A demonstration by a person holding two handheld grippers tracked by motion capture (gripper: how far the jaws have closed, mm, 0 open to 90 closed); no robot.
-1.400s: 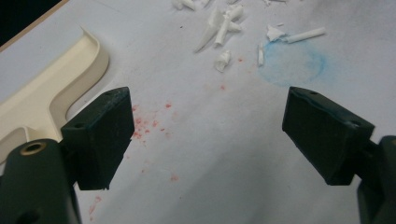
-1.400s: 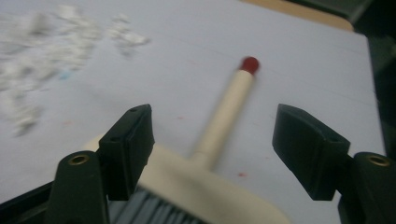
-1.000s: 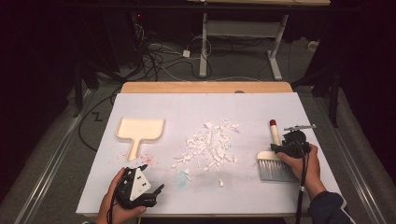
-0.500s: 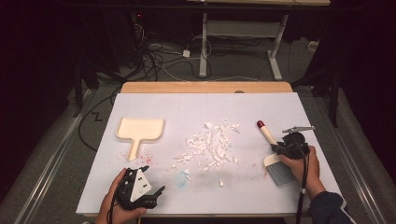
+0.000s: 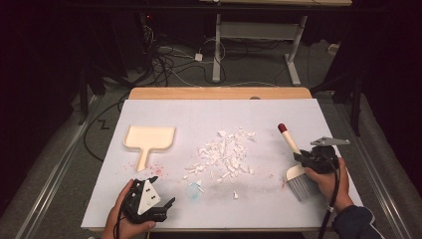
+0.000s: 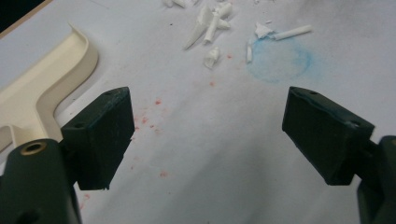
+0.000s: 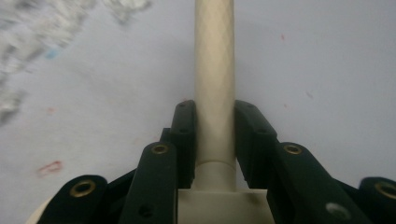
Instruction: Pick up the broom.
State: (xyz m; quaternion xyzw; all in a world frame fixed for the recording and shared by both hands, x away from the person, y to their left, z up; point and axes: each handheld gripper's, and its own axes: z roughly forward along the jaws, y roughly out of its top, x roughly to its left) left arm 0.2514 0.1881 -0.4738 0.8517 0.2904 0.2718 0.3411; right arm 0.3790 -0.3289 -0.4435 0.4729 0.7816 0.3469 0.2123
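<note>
A cream brush [image 5: 290, 140] with a red-tipped handle and grey bristles is at the right of the white sheet, its handle slanting up-left. My right gripper [image 5: 303, 158] is shut on that handle just above the brush head; in the right gripper view the handle [image 7: 214, 56] runs straight up between the closed jaws of the right gripper [image 7: 215, 109]. A cream dustpan [image 5: 149, 138] lies flat at the left. A pile of white scraps [image 5: 224, 154] sits mid-sheet. My left gripper [image 5: 168, 209] rests near the front left edge, open, with bare sheet between the jaws of the left gripper [image 6: 205, 126].
The dustpan's rim [image 6: 42, 88] lies just left of my left jaw, and a few scraps [image 6: 210, 28] and a blue smudge [image 6: 280, 58] lie ahead of it. Red specks dot the sheet. A wooden table edge [image 5: 219, 93] borders the far side, with cables on the floor beyond.
The right gripper has shut on the brush handle. The brush, which lay straight, now slants, its red tip swung left and its head shifted right. The left hand has stayed put.
</note>
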